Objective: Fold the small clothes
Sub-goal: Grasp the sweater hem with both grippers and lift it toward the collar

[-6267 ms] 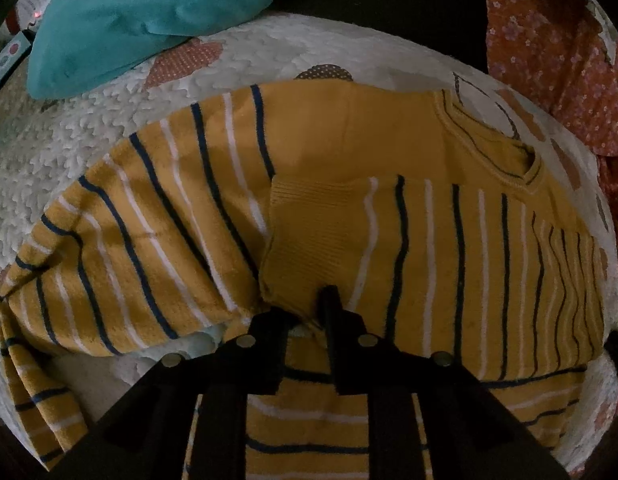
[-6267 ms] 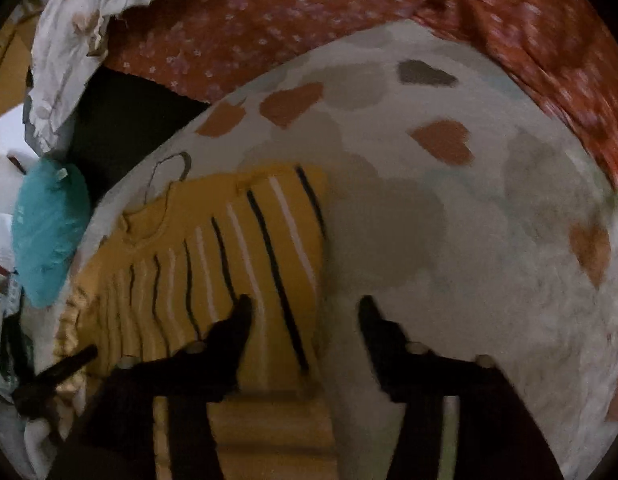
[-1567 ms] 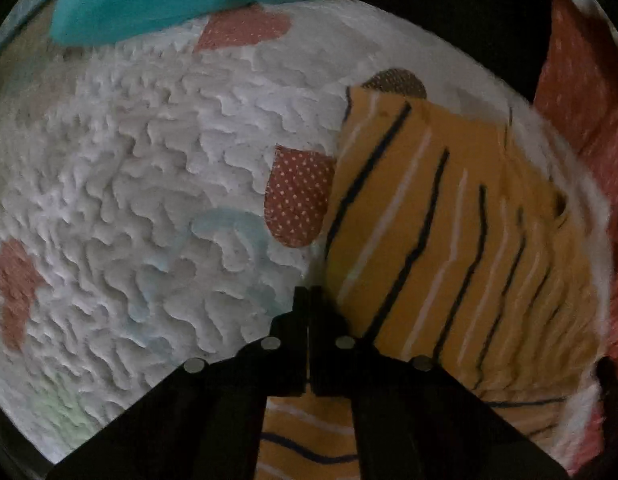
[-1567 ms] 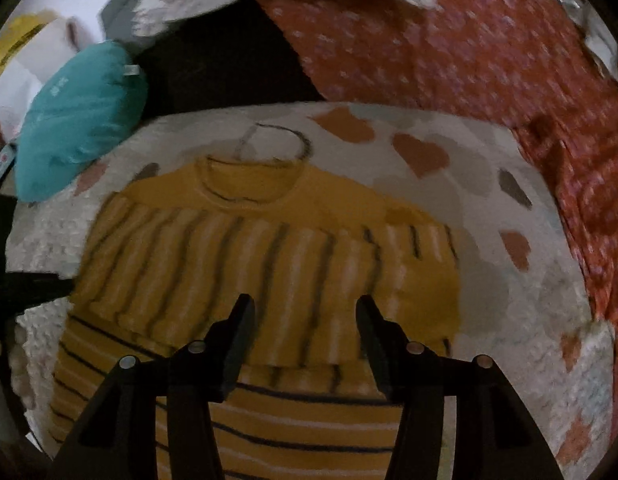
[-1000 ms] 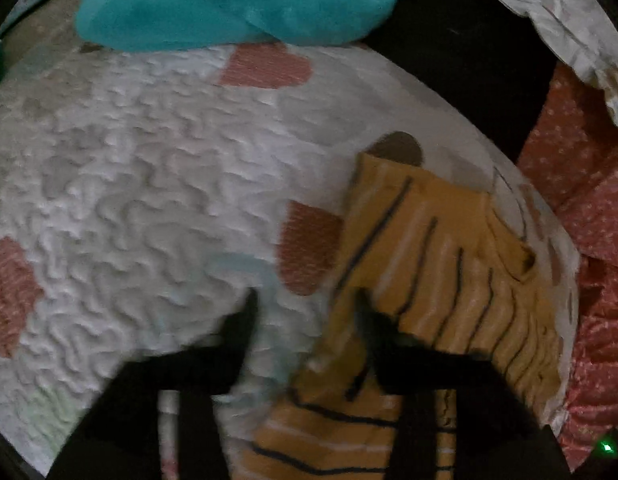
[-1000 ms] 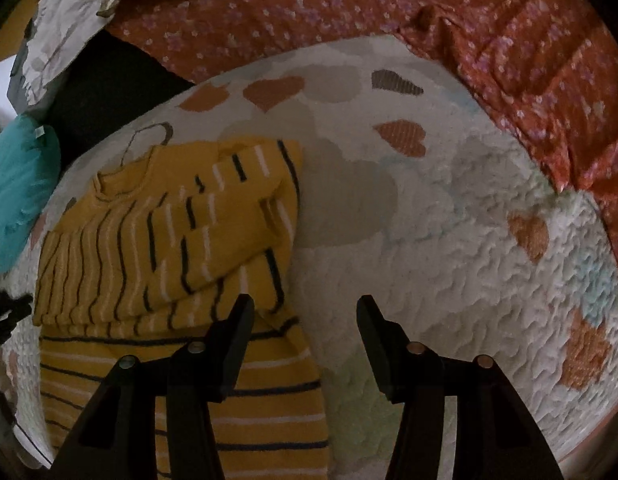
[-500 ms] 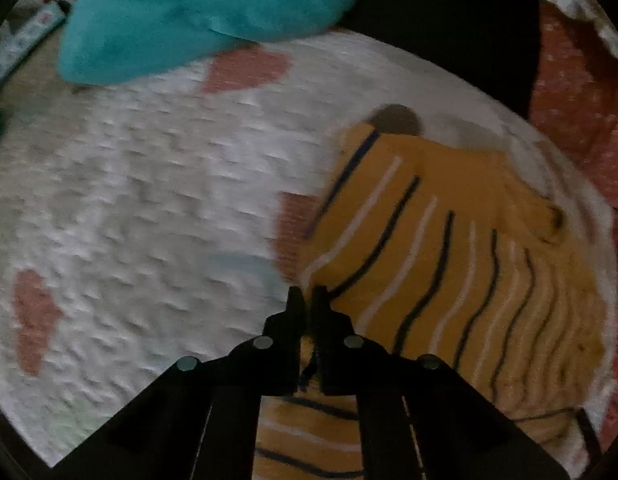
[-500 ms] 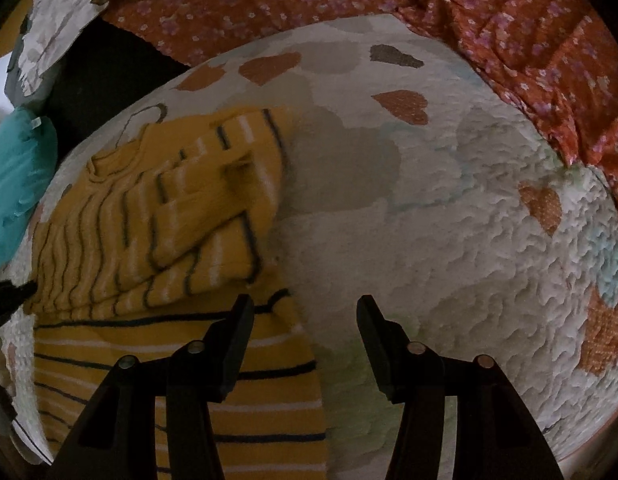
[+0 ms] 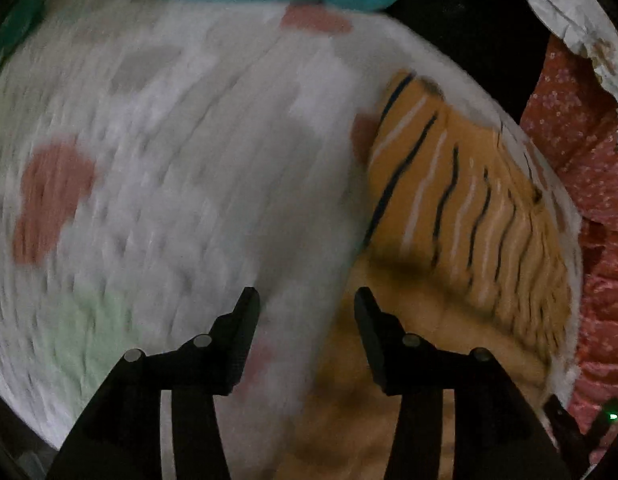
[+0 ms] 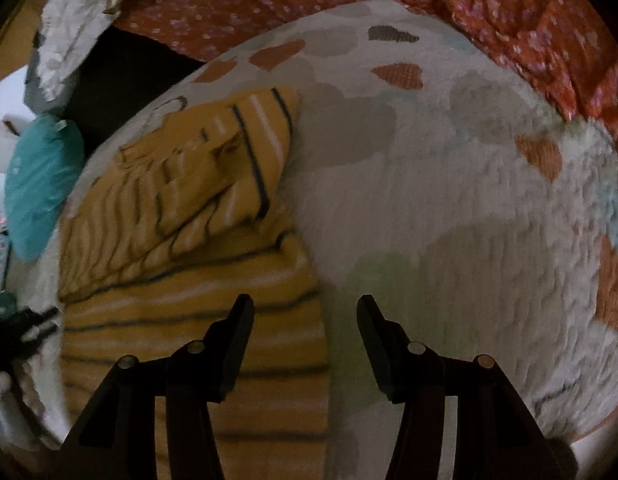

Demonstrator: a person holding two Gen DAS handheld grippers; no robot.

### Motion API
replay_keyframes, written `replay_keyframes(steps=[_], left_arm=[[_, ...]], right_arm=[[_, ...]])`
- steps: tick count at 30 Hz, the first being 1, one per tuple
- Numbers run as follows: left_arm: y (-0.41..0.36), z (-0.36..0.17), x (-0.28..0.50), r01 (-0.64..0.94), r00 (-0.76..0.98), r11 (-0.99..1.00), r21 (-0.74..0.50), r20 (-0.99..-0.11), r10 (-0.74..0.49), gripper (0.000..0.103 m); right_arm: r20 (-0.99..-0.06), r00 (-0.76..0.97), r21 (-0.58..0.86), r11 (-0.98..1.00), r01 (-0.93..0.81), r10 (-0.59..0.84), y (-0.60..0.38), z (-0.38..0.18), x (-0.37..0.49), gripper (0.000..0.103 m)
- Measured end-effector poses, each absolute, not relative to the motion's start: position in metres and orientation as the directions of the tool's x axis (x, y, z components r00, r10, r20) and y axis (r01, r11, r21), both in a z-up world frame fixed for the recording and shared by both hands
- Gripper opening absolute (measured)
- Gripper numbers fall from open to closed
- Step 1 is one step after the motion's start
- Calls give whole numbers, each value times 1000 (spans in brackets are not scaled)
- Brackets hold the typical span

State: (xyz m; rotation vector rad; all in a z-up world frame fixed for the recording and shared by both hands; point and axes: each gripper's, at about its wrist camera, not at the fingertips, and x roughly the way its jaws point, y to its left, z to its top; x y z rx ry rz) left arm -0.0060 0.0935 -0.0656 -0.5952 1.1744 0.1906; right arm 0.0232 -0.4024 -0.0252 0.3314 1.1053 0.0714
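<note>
Sweater (image 10: 197,280) hem next: my left tongs (image 9: 305,308) are opening, my right tongs (image 10: 305,316) opening too, nothing between either; each should pinch one bottom corner evenly.

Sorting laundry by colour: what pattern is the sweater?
Sweater: mustard yellow with dark and white stripes, clearest in the right wrist view.

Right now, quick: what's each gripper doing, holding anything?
Left gripper: jaws opening, nothing between them, over the edge of the yellow striped knit sweater.
Right gripper: jaws opening, empty.
</note>
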Motion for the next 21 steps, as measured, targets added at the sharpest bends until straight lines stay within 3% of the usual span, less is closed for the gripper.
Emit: replay_keyframes(steps=[7,14,21], left_arm=[[65,-68,-106,-391,411,831,-396,-883,-227,50],[23,-80,-156,-362,367,825,-434,-880,-302,75],[-11,-102,-175,-321,266,867,-380,-915,-303,84]], right_arm=[[-855,381,391,920,30,351,-397,-51,-45,62],[-827,327,485,874,4,457,-387,-63,-87,66],[-810,294,524,851,-23,507,-375,-71,-113,66]])
